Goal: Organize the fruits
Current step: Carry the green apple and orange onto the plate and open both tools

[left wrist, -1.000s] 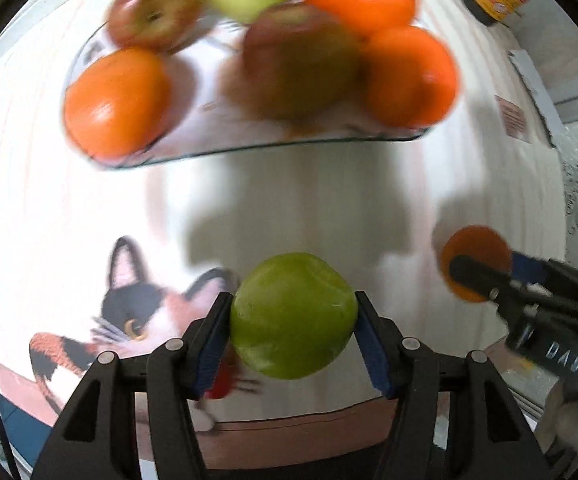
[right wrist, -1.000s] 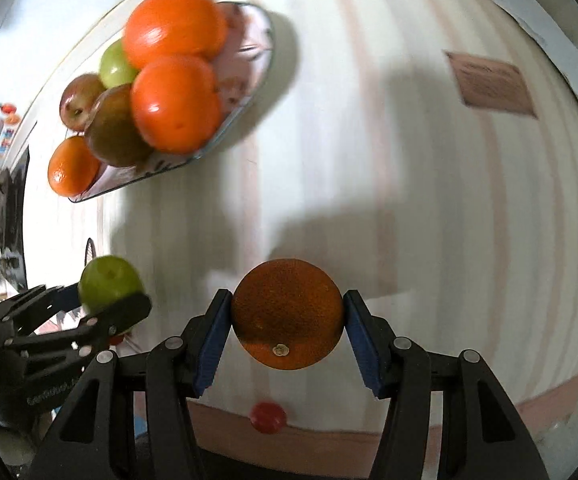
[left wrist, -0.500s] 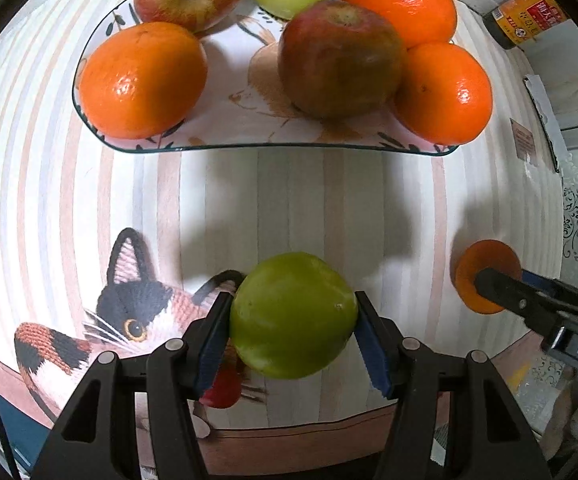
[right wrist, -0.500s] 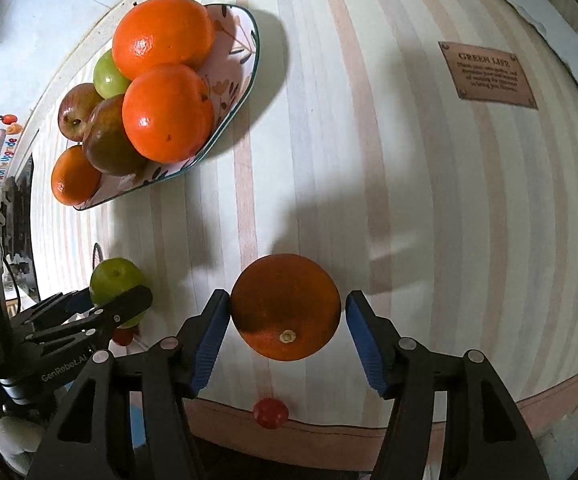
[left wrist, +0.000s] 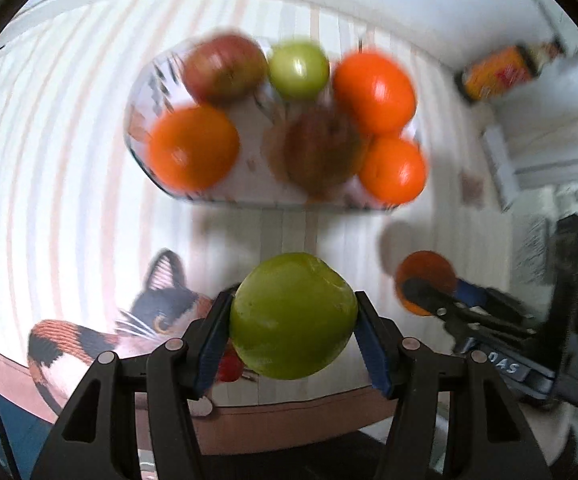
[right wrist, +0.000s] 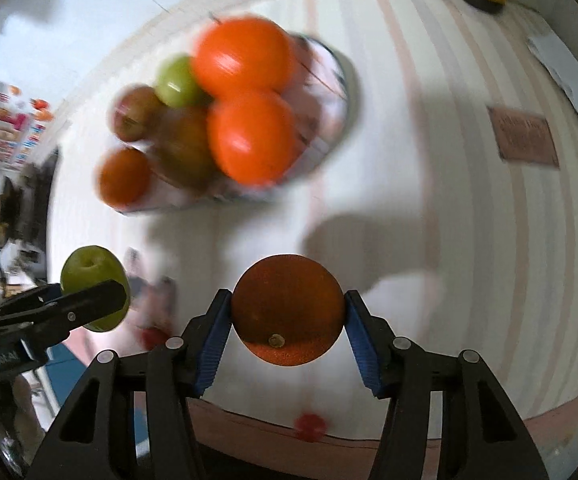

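Left gripper (left wrist: 293, 322) clamped a round green apple (left wrist: 293, 321); right gripper (right wrist: 287, 318), jaws just closing, clamped a round orange (right wrist: 287, 310). Both were held above the striped tablecloth (right wrist: 449, 240), near the patterned fruit plate (left wrist: 249, 184).

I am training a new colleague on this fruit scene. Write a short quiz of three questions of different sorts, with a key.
1. True or false: the left tool is shut on a green apple.
2. Multiple choice: what does the right tool hold? A) a red apple B) an orange C) nothing
3. Short answer: how many fruits lie in the patterned dish, and of which kinds?

Key
1. True; both pads press on its sides.
2. B
3. Six: three oranges, two reddish apples, one green apple.
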`<act>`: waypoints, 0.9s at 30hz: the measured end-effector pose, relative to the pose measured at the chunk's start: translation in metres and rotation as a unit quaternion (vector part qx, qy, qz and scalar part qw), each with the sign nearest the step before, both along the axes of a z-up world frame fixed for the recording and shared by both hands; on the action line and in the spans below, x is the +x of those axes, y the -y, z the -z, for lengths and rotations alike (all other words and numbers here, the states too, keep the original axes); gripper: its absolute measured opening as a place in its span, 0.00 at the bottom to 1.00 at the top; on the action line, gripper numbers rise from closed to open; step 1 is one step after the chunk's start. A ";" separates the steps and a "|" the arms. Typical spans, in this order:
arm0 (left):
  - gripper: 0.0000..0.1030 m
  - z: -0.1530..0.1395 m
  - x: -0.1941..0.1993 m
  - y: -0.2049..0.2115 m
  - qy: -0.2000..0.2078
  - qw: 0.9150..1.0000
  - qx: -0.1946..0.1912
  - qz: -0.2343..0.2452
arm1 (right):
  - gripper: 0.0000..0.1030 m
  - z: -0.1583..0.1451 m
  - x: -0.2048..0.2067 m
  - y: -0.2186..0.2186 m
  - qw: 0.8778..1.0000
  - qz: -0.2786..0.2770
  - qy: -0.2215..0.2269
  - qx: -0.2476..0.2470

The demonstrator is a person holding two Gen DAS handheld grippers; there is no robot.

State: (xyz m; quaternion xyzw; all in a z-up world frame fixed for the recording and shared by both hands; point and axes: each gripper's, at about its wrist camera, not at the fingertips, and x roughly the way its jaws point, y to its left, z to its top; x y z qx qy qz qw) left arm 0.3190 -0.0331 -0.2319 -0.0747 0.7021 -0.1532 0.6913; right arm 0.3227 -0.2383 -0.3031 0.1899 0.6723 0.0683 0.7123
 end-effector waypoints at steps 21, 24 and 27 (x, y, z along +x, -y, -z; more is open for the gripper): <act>0.55 0.033 0.151 -0.117 -0.076 0.985 -0.050 -0.150 | 0.57 -0.005 0.175 -0.116 0.995 -0.096 0.009 0.014; 0.55 0.047 0.152 -0.113 -0.099 0.981 -0.059 -0.154 | 0.57 0.005 0.175 -0.125 0.995 -0.103 -0.005 0.003; 0.55 0.055 0.154 -0.108 -0.113 0.980 -0.058 -0.152 | 0.58 0.012 0.177 -0.127 0.995 -0.100 -0.020 -0.001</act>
